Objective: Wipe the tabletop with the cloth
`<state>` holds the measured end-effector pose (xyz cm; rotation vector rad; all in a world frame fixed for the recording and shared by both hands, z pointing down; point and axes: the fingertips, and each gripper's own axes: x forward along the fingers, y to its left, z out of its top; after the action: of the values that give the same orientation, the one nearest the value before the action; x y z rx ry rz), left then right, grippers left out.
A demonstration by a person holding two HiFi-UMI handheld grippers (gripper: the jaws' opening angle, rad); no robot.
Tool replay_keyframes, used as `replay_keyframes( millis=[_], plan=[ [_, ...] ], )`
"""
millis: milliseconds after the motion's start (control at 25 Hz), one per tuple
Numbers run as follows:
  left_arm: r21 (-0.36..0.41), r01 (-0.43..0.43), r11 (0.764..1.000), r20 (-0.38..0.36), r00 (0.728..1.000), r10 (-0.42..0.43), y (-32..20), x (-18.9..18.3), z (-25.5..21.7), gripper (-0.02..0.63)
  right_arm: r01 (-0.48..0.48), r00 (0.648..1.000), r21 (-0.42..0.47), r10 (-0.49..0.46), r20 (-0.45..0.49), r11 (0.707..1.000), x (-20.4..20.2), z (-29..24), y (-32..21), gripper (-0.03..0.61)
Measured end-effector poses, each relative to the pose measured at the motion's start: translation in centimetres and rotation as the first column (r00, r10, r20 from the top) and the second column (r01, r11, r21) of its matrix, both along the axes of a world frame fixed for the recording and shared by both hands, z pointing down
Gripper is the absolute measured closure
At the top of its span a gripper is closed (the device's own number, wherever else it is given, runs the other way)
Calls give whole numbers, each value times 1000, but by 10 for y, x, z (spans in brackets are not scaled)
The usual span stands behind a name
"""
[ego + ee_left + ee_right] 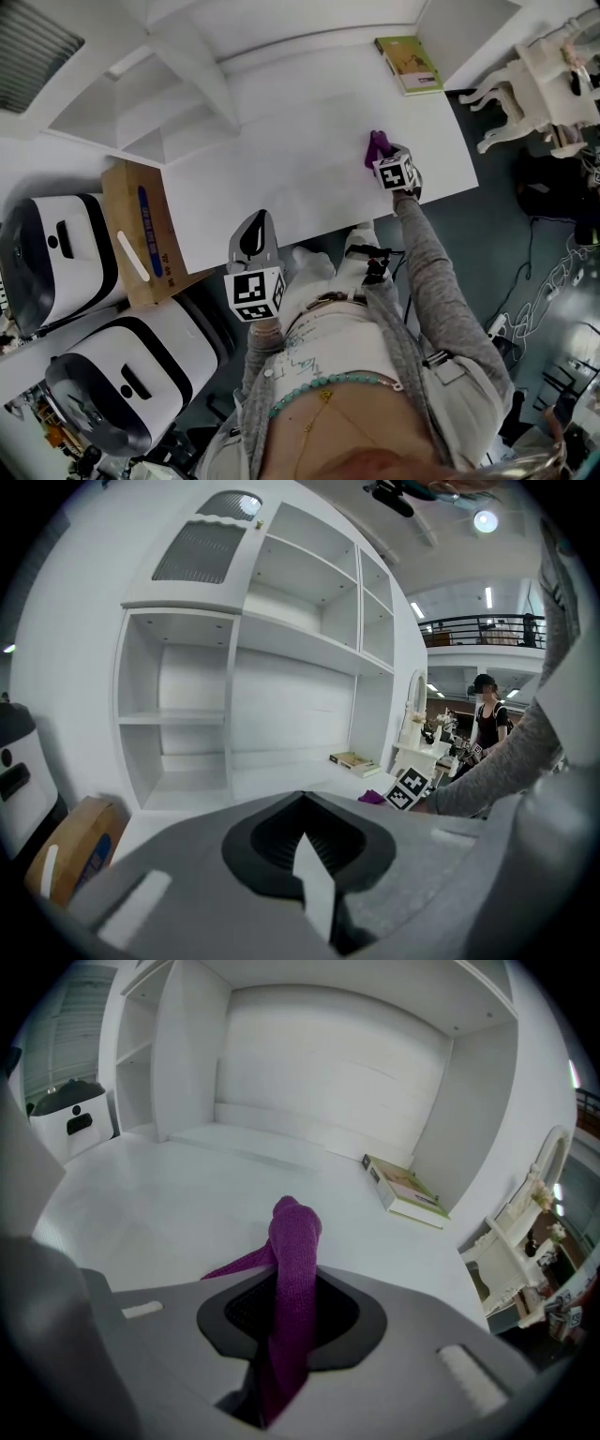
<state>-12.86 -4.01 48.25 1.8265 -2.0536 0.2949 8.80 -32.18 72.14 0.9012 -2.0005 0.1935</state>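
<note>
A purple cloth [376,147] lies bunched on the white tabletop [281,178] near its right front part. My right gripper [384,157] is shut on the cloth [292,1269], which sticks up between the jaws and trails onto the tabletop [187,1204]. My left gripper [253,239] hangs at the table's front edge, off the surface, its jaws shut with nothing between them. In the left gripper view the cloth [372,797] shows small beside the right gripper's marker cube [409,788].
A green-covered book [410,64] lies at the table's far right corner. White shelves [159,112] stand along the left back. A cardboard box [139,234] and two white machines [56,258] sit left of the table. A white ornate stand [534,84] is at right.
</note>
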Motion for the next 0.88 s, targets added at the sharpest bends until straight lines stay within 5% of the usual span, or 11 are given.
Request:
replay_keyframes(
  millis=[440, 880],
  plan=[
    [15, 21, 1000, -11, 1000, -21, 34, -14, 0, 614, 36, 999, 12, -36, -5, 999, -34, 0, 23, 500],
    [129, 56, 990, -73, 996, -47, 39, -9, -17, 614, 52, 999, -33, -51, 18, 998, -38, -3, 28, 499]
  ],
)
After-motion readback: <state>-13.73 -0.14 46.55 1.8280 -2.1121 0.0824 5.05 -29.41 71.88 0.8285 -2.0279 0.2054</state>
